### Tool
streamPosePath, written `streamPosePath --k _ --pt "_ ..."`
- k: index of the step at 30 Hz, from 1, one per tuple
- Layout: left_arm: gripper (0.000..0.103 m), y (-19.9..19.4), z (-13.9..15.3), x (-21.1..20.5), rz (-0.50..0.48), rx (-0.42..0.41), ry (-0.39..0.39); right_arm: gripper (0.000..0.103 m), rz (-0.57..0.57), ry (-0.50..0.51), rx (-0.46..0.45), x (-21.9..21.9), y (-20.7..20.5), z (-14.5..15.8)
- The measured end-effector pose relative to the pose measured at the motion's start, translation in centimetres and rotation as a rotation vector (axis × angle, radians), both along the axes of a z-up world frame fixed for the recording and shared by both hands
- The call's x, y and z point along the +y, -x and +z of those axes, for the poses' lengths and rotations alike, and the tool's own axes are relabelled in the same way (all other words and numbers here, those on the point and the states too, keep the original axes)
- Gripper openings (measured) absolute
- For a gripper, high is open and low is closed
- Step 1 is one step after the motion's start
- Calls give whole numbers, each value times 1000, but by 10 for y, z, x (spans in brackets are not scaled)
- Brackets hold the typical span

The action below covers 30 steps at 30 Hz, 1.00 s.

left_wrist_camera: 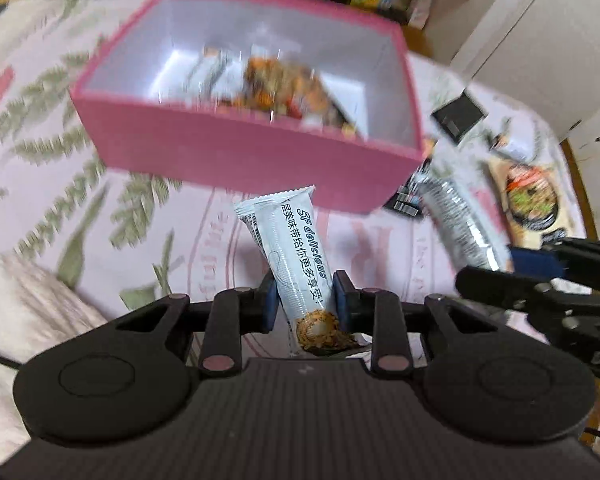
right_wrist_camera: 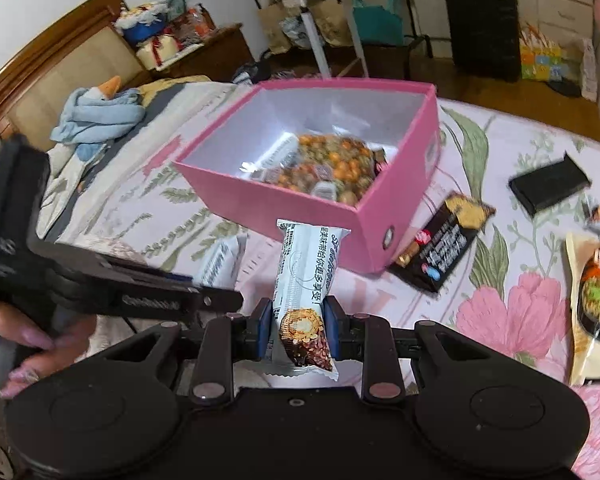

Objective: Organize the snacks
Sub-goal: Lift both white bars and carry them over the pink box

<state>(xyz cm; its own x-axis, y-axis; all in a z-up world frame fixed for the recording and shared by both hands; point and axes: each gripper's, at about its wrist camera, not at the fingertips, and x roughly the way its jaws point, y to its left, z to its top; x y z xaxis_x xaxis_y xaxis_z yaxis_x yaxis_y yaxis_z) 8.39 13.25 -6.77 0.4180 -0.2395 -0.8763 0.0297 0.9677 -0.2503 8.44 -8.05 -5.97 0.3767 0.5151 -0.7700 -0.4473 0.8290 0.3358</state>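
A pink box with snack packets inside stands on the flowered bedspread; it also shows in the right wrist view. My left gripper is shut on a white snack bar, held above the bed just short of the box's near wall. My right gripper is shut on a second white snack bar, also just short of the box. The right gripper with its bar shows at the right of the left wrist view. The left gripper shows at the left of the right wrist view.
A black snack packet lies right of the box. A black flat box and a noodle packet lie further right. A blue plush toy lies at the bed's head. A suitcase stands on the floor beyond.
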Motion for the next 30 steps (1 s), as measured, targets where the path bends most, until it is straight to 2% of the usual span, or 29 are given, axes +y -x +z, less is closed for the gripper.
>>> streamPosePath --k 8,12,15,19,25,29,30 --pt "27 -27 56 15 -50 -116 14 32 92 -40 -160 16 -12 43" --pt "27 -48 68 19 -98 -114 41 32 119 -4 -184 30 -41 51" --pt "27 -70 69 22 -101 -124 4 32 145 45 -186 42 -66 50" --pt "27 -112 51 28 -59 -137 -48 32 147 132 -170 57 -105 38" --pt "27 -176 -4 44 12 -84 -13 31 122 308 -189 81 -150 2" --pt "29 -191 -32 45 35 -41 -44 31 118 432 -207 99 -163 -20" --pt "32 -192 -35 46 52 -43 -51 31 113 483 -217 104 -165 -26"
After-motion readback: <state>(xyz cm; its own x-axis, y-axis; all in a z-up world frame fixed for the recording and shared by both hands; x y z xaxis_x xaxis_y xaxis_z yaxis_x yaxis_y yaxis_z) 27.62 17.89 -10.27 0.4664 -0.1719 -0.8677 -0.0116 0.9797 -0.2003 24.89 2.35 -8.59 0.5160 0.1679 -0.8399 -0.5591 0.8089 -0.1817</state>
